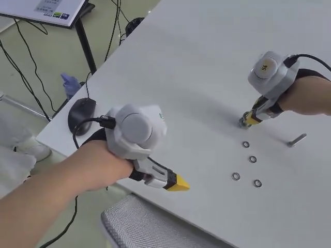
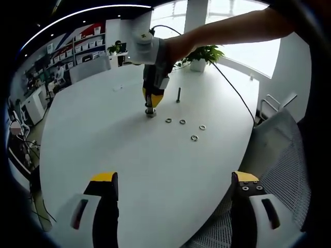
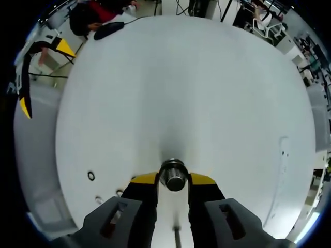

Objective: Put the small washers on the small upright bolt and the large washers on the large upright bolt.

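Washers (image 1: 253,159), four small ones, lie loose on the white table (image 1: 207,62), at 6 o'clock from the big bolt (image 3: 174,178) in the head view. Your right gripper (image 1: 247,120) pinches that bolt. Your left gripper (image 2: 174,178) is spread wide, holding nothing, at 8 o'clock.

Four loose washers (image 1: 245,144), two bolts (image 1: 297,139), two tools (image 1: 178,184).

Bright, even daylight washes my white worktop (image 1: 207,62); shadows fall soft. In the left gripper view windows (image 2: 253,46) glare at one o'clock, edges bowing.
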`<state>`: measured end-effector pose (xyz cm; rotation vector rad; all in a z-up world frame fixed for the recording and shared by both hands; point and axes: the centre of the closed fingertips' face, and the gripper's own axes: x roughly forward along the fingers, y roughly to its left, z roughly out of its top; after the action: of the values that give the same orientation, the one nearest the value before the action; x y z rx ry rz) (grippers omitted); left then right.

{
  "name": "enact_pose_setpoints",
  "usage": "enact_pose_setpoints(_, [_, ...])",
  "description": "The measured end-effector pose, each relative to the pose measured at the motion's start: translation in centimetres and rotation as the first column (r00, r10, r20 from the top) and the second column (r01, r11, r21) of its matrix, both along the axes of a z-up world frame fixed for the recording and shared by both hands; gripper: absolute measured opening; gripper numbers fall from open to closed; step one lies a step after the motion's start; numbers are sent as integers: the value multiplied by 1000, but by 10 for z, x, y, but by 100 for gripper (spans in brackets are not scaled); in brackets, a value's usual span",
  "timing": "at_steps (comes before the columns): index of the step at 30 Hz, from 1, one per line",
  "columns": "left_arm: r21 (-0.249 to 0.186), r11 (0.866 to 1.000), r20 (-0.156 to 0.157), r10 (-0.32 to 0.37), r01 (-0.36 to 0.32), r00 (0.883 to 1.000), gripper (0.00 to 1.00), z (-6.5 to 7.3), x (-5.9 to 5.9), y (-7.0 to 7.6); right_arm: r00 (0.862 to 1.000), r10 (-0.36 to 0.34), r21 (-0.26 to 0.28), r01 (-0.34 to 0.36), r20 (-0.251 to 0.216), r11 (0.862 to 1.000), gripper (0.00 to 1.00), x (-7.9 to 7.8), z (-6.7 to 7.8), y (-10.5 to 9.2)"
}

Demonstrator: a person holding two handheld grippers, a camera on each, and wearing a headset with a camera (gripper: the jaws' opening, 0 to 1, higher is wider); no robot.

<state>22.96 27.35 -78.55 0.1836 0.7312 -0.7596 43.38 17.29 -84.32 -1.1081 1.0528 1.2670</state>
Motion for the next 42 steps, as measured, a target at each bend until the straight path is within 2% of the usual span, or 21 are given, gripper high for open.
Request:
enact_pose_setpoints(4, [0,1000,-1,1,-1,1000,90,0,0,1,1000,18,-8,-18,19,1000,22,-1,-3,1])
enact_pose_setpoints(15, [3,1000,-8,-4,4,1000,90,-2,-1,4,1000,4,-22,-4,-1,1000,22,0,-16,2])
enact_pose_setpoints(34, [0,1000,-13,-6,6,1000,89,-4,2,2,1000,-4,-14,4,-18,1000,23,-6,-11,3])
enact_pose_setpoints(42, [4,1000,-14,-9,9,1000,89,-3,0,2,1000,4,-7,-4,-15,1000,23,-2,-14,2])
